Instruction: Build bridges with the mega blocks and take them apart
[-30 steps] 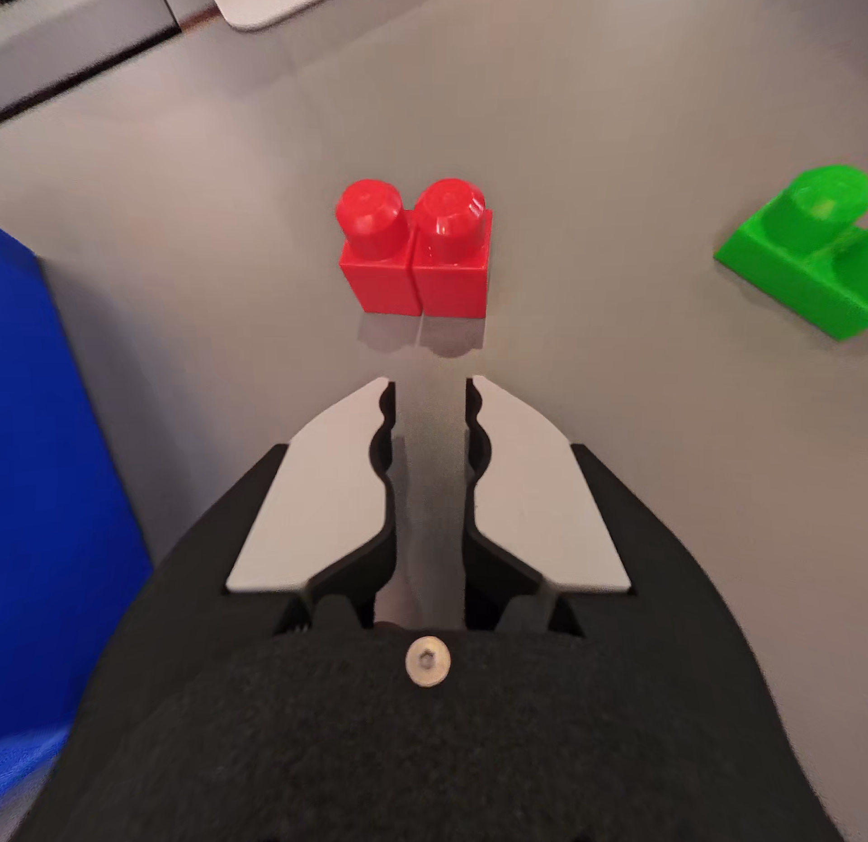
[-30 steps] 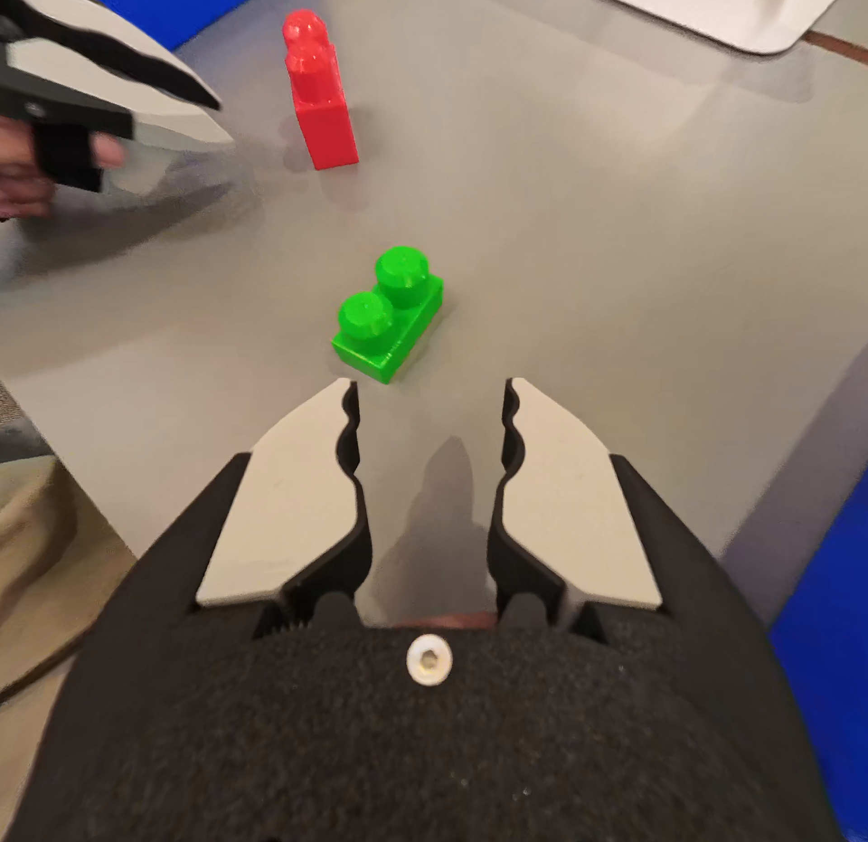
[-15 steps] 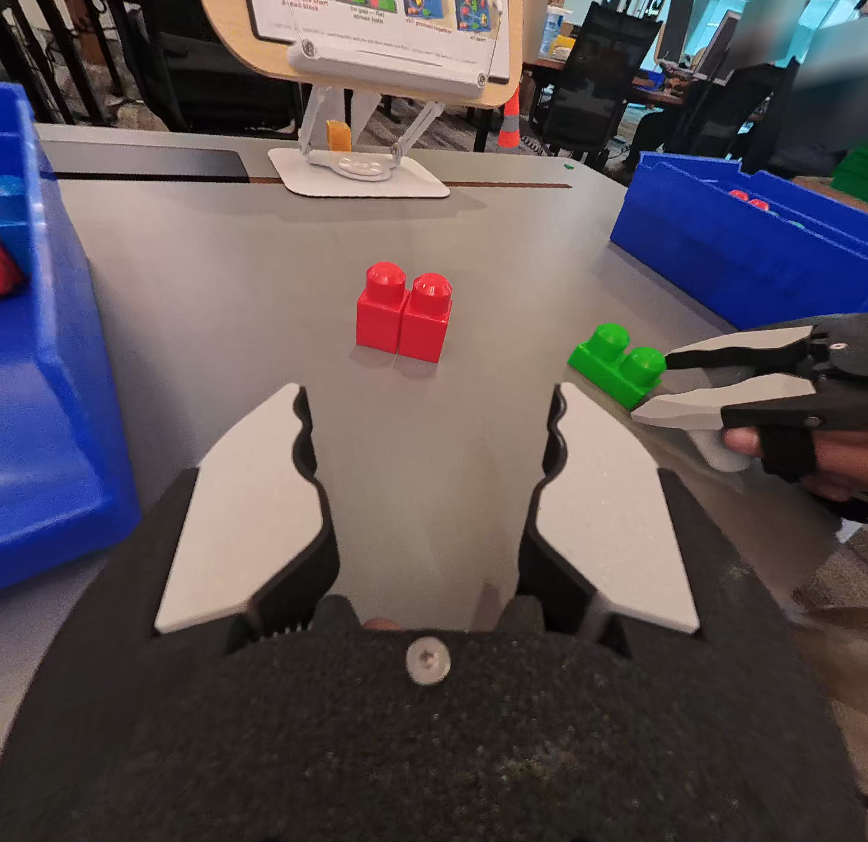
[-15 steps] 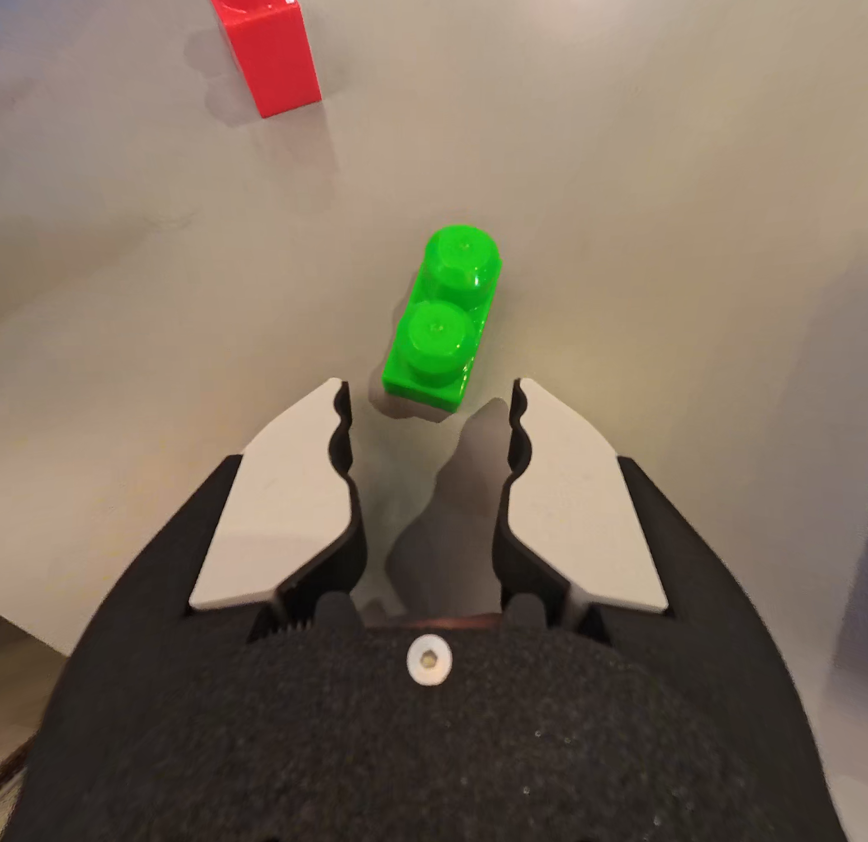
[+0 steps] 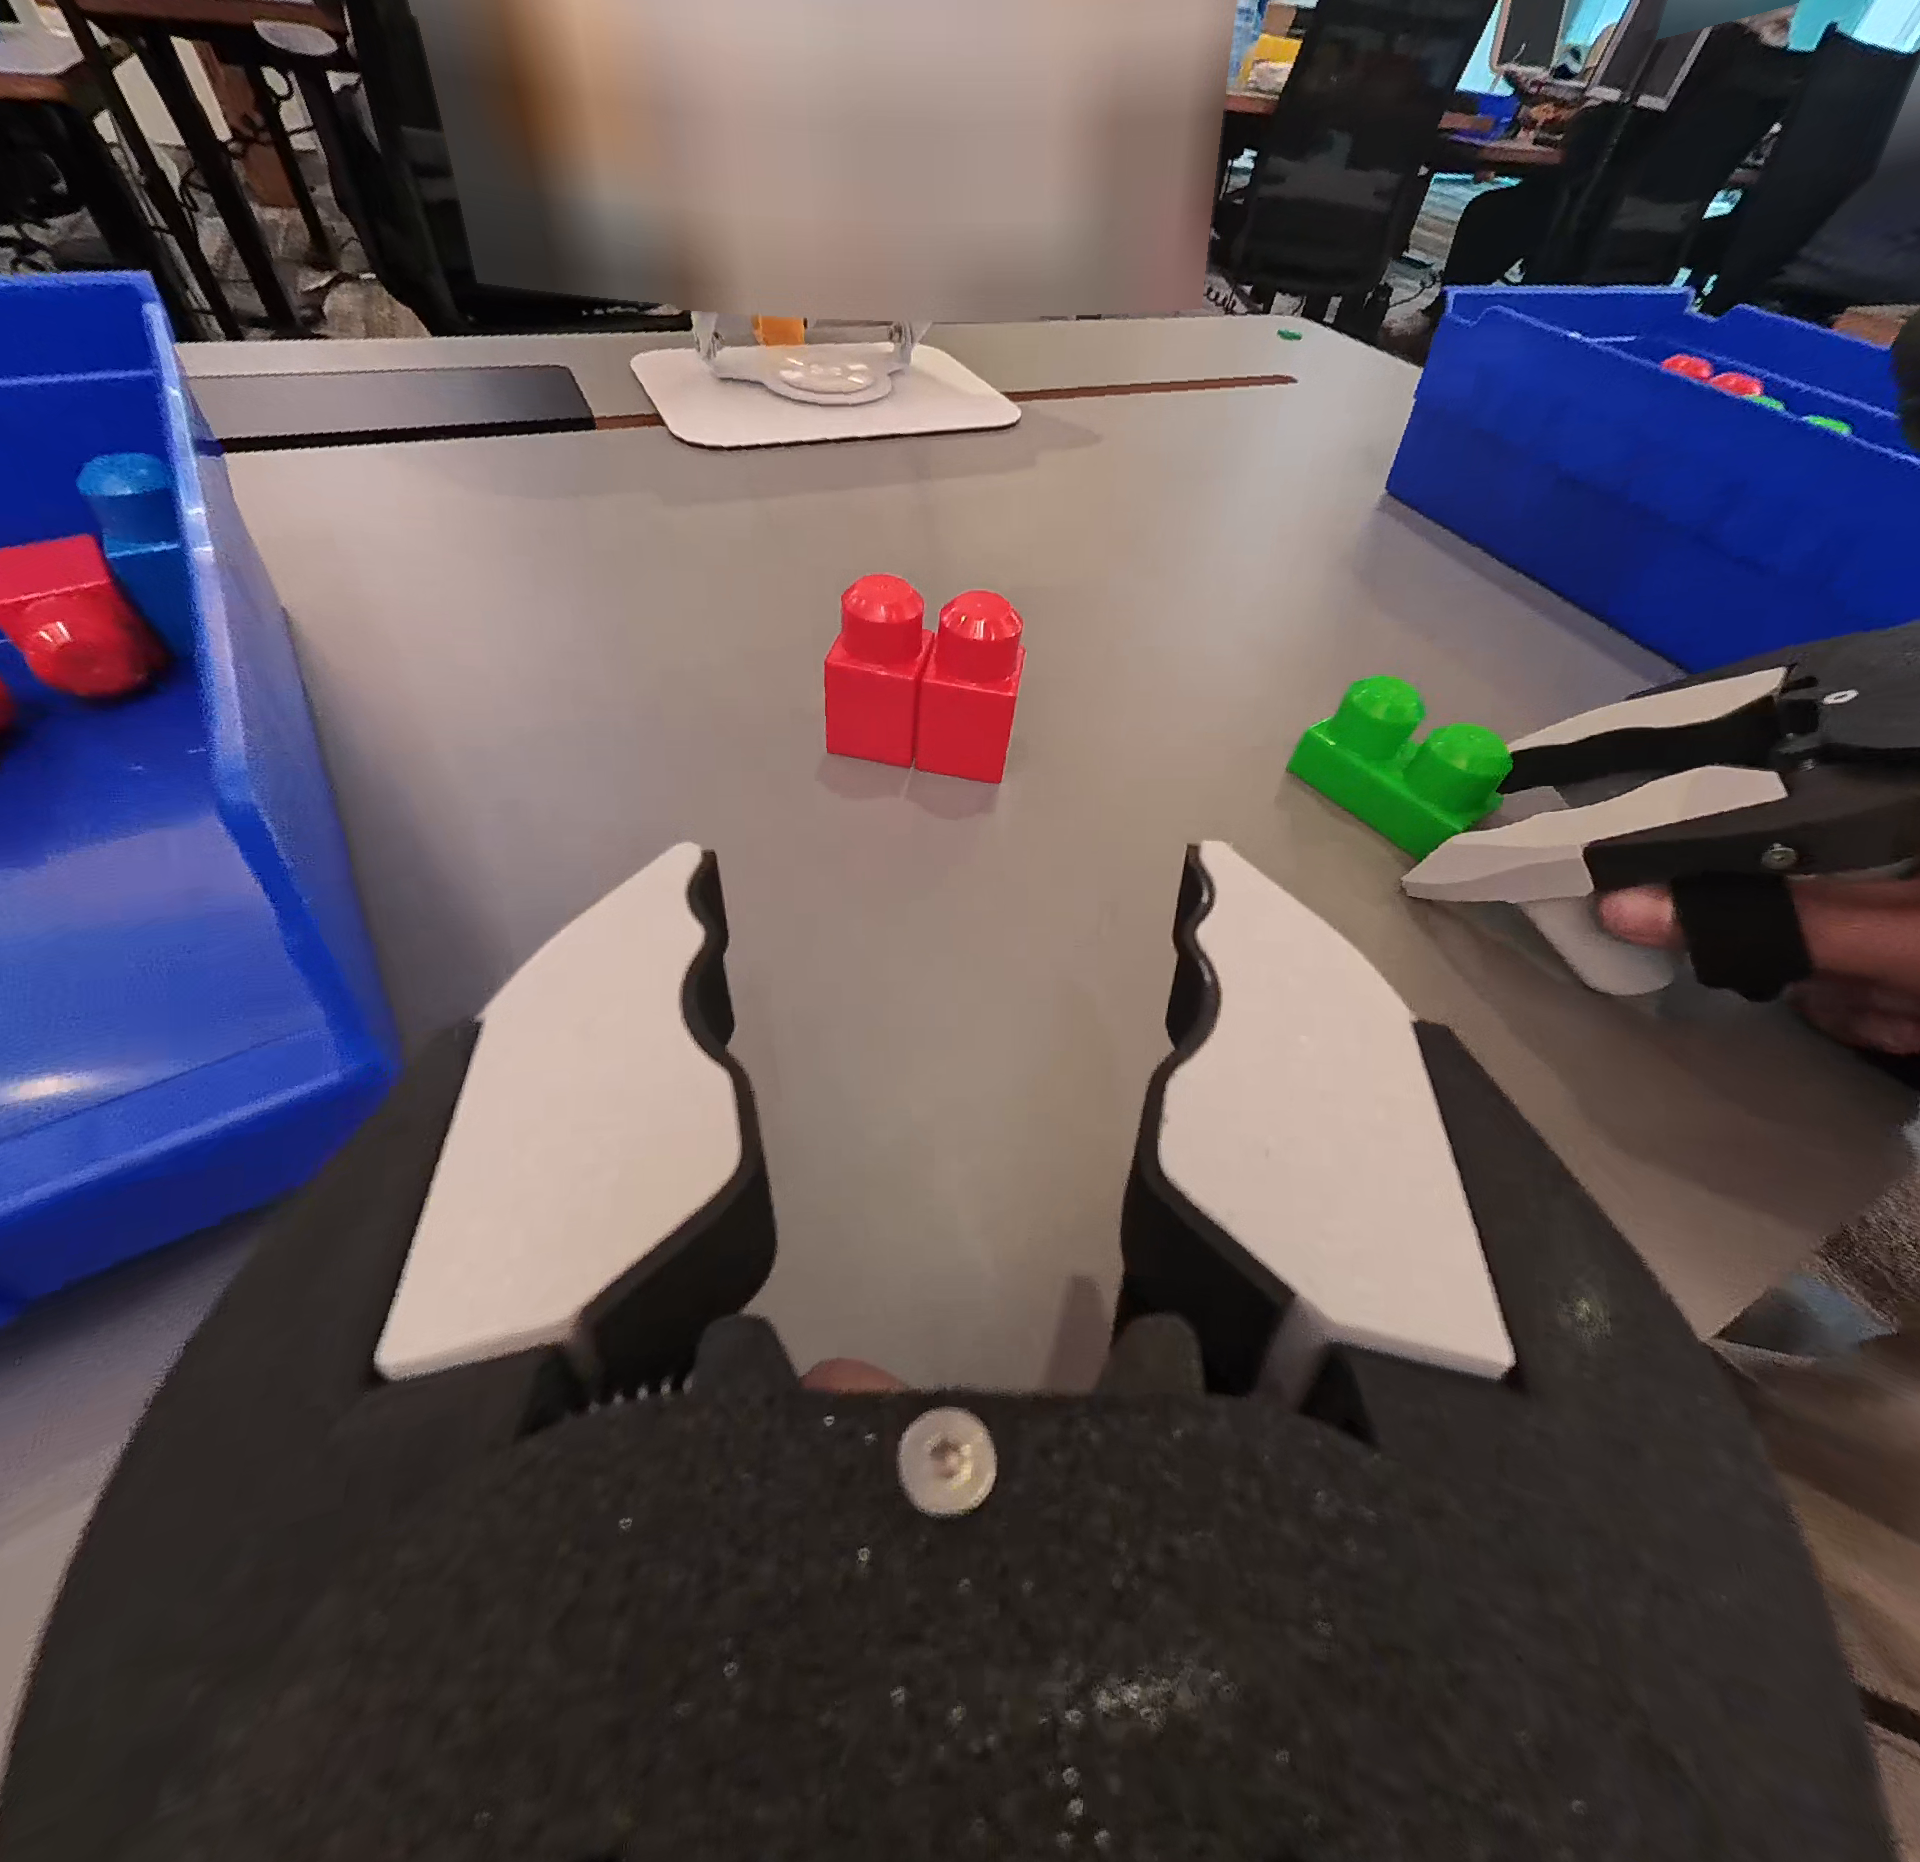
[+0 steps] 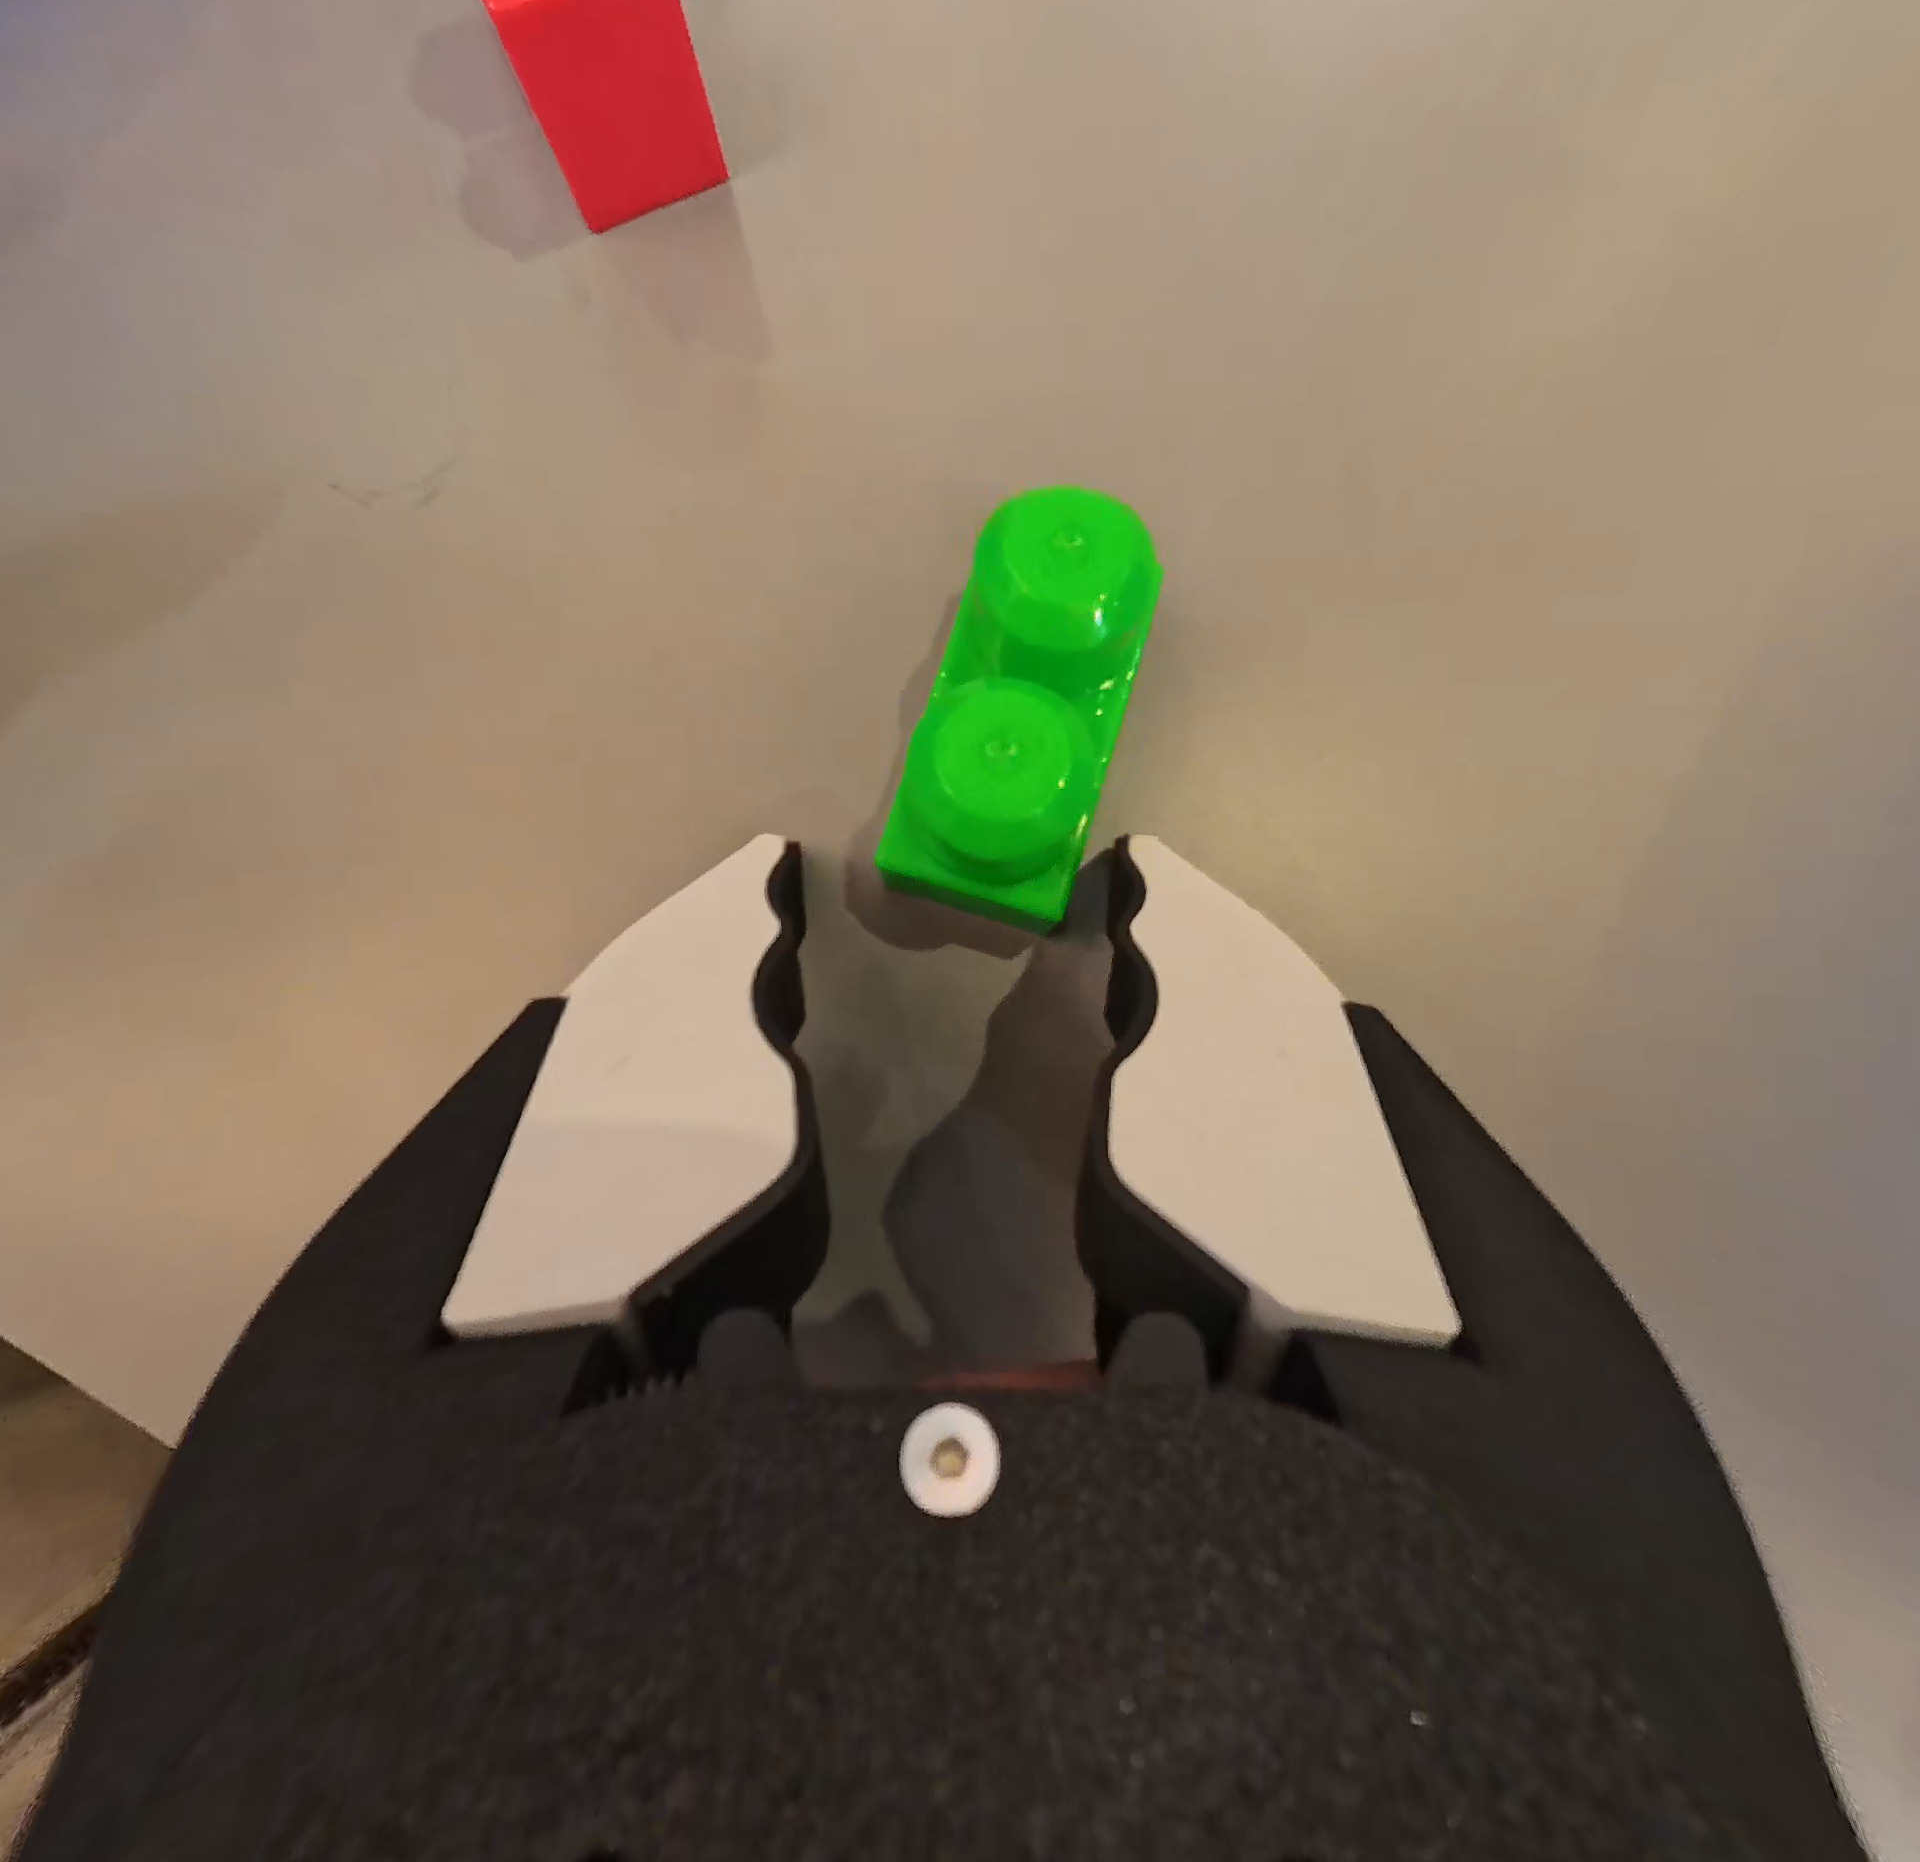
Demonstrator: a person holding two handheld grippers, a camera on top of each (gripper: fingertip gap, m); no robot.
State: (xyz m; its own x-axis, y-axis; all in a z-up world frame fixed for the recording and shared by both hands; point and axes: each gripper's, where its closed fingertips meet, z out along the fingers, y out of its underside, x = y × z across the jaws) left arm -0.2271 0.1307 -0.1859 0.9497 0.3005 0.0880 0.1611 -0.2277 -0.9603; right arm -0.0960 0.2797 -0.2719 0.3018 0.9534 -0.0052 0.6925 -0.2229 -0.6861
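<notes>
- Two red one-stud blocks are standing upright and touching side by side on the grey bench, serving as the landmark.
- Right of the red blocks, a green two-stud block is lying flat on the bench, studs up.
- The right tool is hanging just at the green block's near end, jaws parted, gripping nothing.
- The left tool is sitting well short of the red blocks, jaws spread wide, empty.
- Blue bins are flanking the red blocks, left and right.

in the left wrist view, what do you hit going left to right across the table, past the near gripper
blue bin holding loose blocks → two red blocks standing side by side → green block → right gripper, open around the green block's end
</notes>
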